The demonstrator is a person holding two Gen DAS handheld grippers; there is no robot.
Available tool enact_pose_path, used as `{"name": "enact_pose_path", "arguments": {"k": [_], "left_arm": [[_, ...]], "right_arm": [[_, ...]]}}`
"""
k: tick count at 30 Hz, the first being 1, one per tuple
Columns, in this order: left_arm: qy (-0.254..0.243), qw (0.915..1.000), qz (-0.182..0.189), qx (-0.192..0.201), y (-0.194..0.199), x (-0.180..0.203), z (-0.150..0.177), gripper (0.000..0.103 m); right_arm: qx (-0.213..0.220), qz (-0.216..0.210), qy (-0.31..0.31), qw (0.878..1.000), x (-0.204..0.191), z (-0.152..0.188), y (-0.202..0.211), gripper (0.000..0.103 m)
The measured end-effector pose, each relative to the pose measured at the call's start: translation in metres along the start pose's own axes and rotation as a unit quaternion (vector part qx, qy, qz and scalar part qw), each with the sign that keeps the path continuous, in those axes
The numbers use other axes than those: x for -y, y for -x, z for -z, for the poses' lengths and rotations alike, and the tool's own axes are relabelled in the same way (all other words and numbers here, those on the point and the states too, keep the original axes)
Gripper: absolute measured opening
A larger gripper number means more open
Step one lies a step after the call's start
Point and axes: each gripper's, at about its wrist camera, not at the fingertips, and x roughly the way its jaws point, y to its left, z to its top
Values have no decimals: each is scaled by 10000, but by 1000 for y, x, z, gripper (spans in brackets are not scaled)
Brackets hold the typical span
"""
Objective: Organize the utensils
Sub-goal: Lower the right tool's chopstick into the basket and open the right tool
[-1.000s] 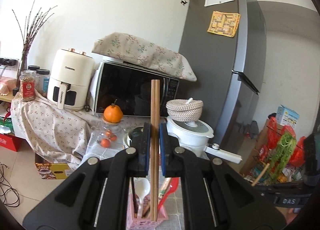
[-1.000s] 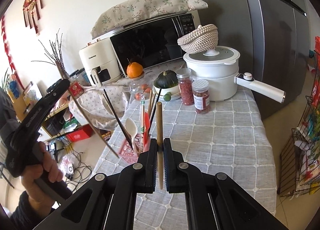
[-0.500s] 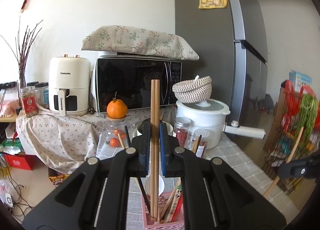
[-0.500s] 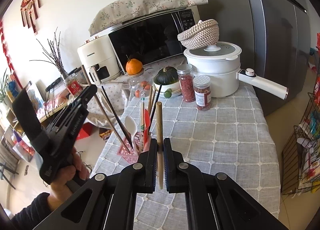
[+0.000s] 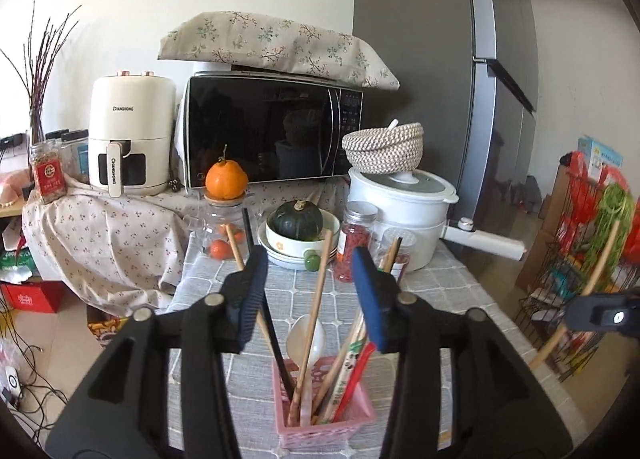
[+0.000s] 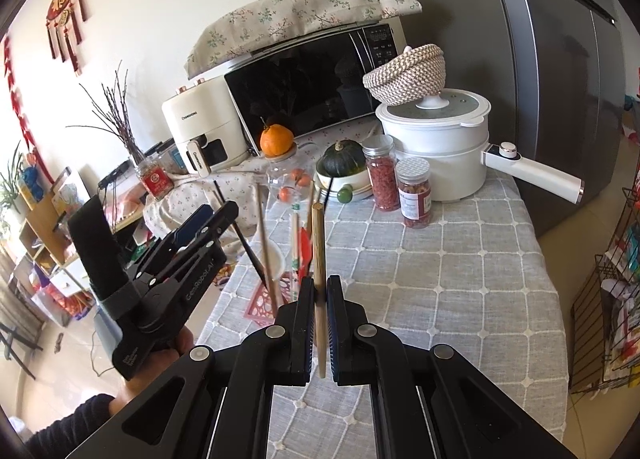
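A pink slotted holder (image 5: pixel 325 425) stands at the near edge of the grey checked tablecloth (image 6: pixel 440 259). It holds wooden chopsticks (image 5: pixel 314 311), a black pair, a white spoon (image 5: pixel 306 337) and red-tipped sticks. My left gripper (image 5: pixel 310 295) is open and empty right above the holder; it also shows in the right wrist view (image 6: pixel 212 219). My right gripper (image 6: pixel 319 291) is shut on a wooden stick (image 6: pixel 319 255), held upright to the right of the holder (image 6: pixel 262 305); its end shows in the left wrist view (image 5: pixel 576 295).
Behind the holder stand a bowl with a dark green squash (image 5: pixel 298 221), two spice jars (image 6: pixel 414 193), a white pot (image 6: pixel 436 143) with a long handle and woven basket, a microwave (image 5: pixel 272 135), an air fryer (image 5: pixel 130 135) and a grey fridge (image 6: pixel 540 59).
My left gripper has opened and let go of the wooden chopstick pair, which now stands in the pink holder. My right gripper still holds its stick and has barely moved.
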Motion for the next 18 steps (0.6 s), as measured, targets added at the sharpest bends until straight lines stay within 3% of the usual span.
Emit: {"name": "enact_pose_path", "arguments": {"k": [4,10,15,18], "left_arm": [[167,9986,-53,-490,8,-6,-5,64],[191,9882,-465,-1445,14,-24,13,76],[322,9746,-322,-2192,11,-42,38,78],[406,9699,-290,-2384,12,-52,47,78]], "right_arm": [[188,-100,-42,9998,-5,-9,6,6],[431,-240,-114,9987,-16,-22,6,6],[613,-237,-105,9978,-28,-29,-2,6],[705,-148,-41,9974,-37,-32,-10,6]]}}
